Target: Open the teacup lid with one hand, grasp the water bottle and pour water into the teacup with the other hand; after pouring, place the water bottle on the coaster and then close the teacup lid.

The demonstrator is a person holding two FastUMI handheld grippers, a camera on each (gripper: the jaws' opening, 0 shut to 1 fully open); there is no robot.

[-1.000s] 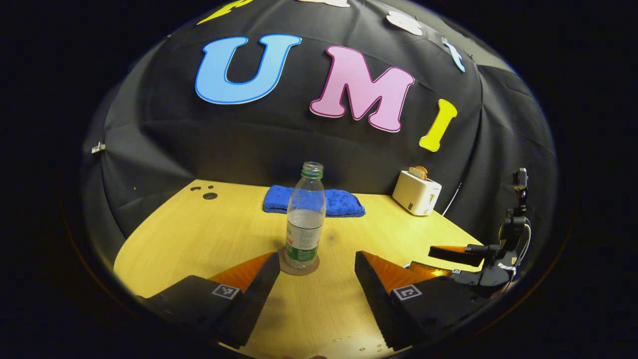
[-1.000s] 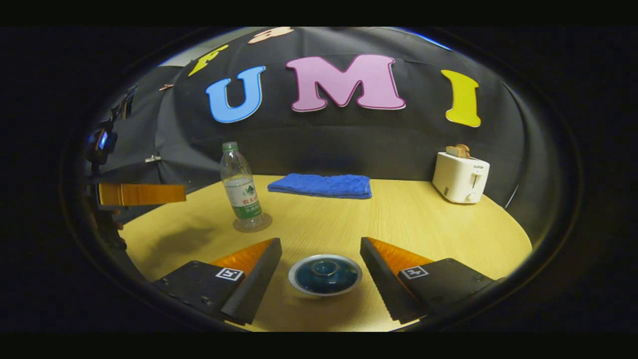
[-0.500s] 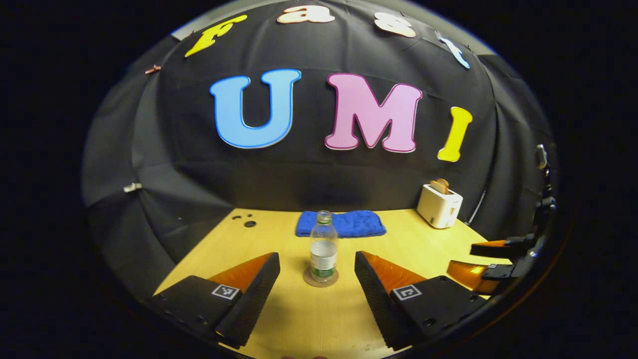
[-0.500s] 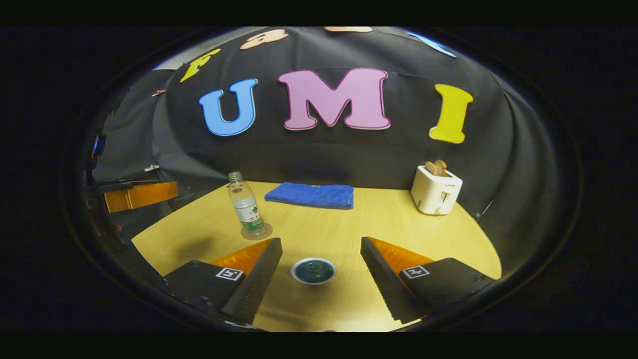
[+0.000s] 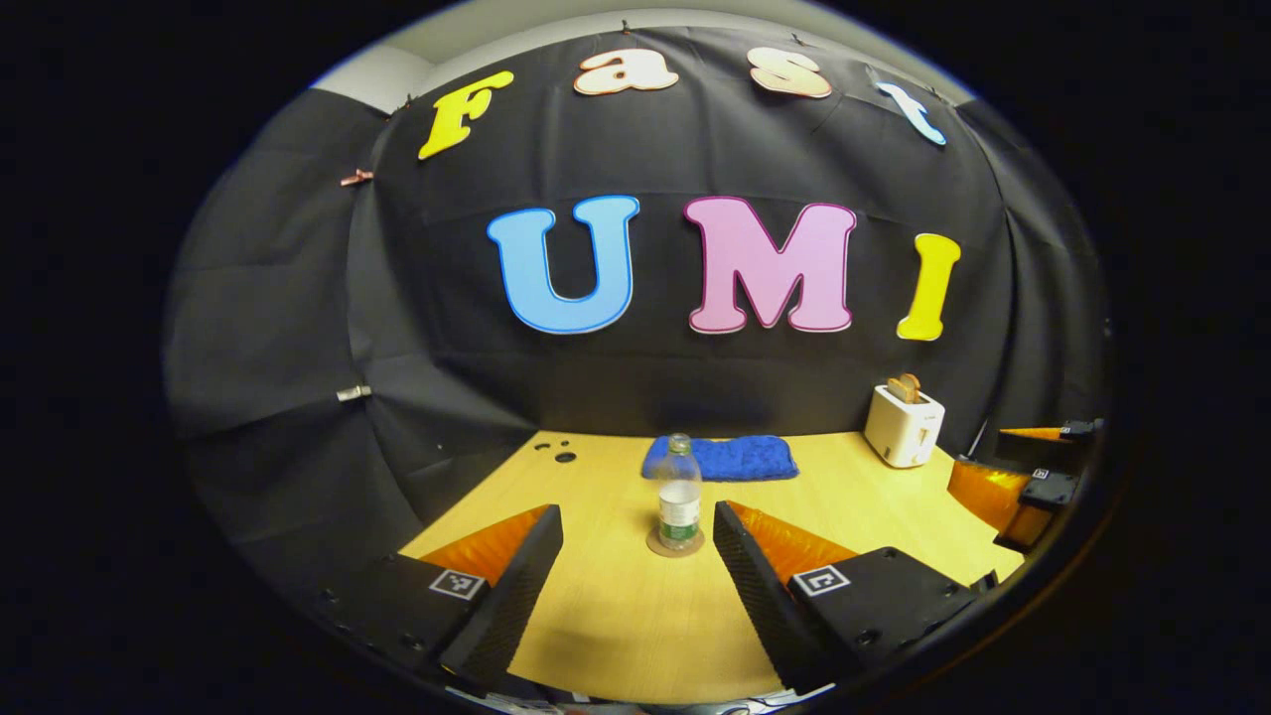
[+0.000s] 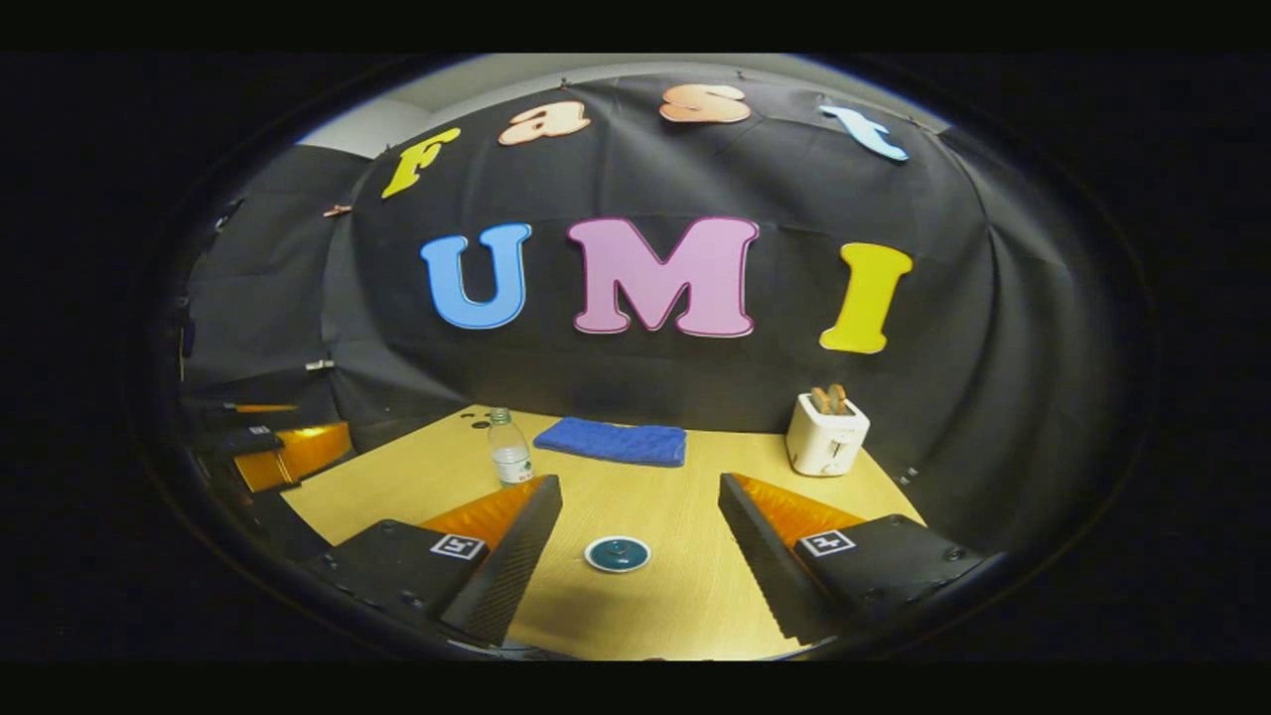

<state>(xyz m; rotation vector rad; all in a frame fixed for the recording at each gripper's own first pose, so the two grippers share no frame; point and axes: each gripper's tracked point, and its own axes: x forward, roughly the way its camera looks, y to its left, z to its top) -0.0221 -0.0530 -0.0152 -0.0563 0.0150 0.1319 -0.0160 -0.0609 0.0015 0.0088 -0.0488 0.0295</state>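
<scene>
Bottle (image 5: 680,503) stands upright on the round coaster (image 5: 675,543), ahead of the left gripper (image 5: 635,556) and between the lines of its two spread fingers, which touch nothing. The right gripper (image 6: 635,541) is also spread wide and holds nothing; the teacup (image 6: 617,554) with its lid on sits on the wooden table (image 6: 695,586) between its fingers, apart from both. Beyond the bottle lies a blue cloth (image 5: 722,459), and a white toaster (image 6: 826,436) stands farther to the right
</scene>
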